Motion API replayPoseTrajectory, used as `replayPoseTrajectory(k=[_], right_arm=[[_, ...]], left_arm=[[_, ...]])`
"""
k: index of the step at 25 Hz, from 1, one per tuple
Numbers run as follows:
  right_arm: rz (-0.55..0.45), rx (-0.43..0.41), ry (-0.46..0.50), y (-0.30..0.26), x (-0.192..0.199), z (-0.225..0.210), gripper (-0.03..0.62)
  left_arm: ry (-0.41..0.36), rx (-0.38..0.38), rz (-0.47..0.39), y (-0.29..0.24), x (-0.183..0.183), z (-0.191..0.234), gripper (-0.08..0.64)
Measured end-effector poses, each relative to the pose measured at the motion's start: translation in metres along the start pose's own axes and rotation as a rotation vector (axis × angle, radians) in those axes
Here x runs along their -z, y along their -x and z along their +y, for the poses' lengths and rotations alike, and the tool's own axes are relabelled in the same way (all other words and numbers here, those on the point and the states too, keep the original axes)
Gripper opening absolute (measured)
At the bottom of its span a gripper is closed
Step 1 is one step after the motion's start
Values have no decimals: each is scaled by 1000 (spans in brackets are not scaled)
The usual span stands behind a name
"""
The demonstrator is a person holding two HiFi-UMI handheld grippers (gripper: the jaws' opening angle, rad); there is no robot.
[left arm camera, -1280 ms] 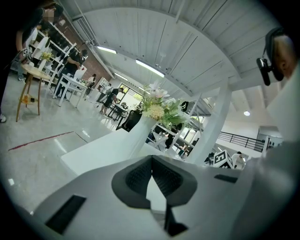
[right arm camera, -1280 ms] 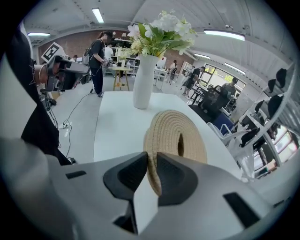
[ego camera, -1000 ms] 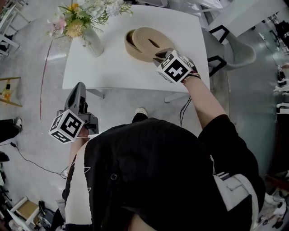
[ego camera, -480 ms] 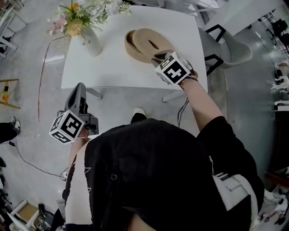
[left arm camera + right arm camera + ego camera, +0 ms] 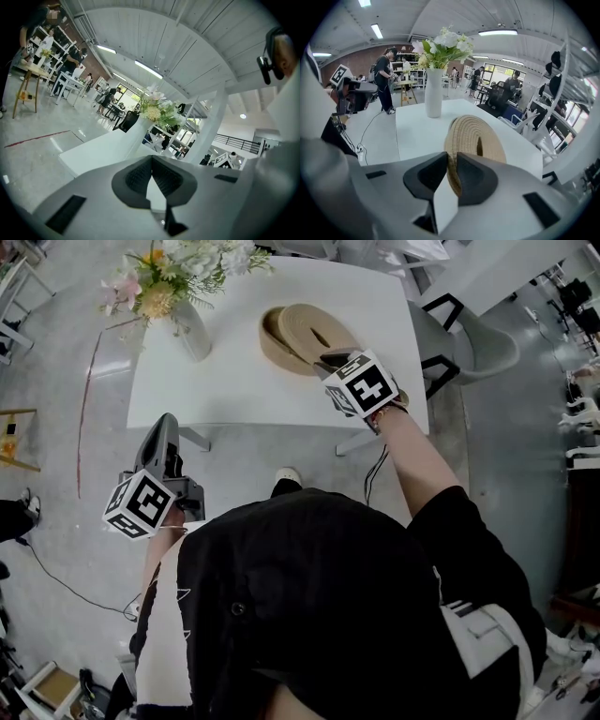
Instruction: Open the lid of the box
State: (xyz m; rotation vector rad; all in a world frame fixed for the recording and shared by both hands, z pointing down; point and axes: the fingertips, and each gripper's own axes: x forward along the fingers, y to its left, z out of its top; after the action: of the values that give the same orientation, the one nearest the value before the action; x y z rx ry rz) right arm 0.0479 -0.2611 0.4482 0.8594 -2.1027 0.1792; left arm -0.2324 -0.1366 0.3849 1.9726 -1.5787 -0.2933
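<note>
now, head view: the lid [image 5: 317, 326] sits tilted on the box [image 5: 272, 341] at twelve o'clock on the worktop [image 5: 234, 381], with the right gripper [image 5: 330, 359] at its near rim. the left gripper [image 5: 164, 423] hangs at eight o'clock, off the worktop. left gripper view: fingers closed, empty. right gripper view: fingers pinch the lid's rim. likely mid-lift; next calls for raising it clear.

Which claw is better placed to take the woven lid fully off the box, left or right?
Right. The right claw is closed on the rim of the woven lid, already tilted over the box. The left claw is shut, empty, and held off the table, at its near side.
</note>
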Motion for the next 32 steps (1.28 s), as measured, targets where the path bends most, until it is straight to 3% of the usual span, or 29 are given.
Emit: replayPoseTrajectory(k=[32], right_arm=[[-253, -4, -397, 32, -14, -22, 61]], left_arm=[[1, 15, 3, -1, 4, -4, 11]])
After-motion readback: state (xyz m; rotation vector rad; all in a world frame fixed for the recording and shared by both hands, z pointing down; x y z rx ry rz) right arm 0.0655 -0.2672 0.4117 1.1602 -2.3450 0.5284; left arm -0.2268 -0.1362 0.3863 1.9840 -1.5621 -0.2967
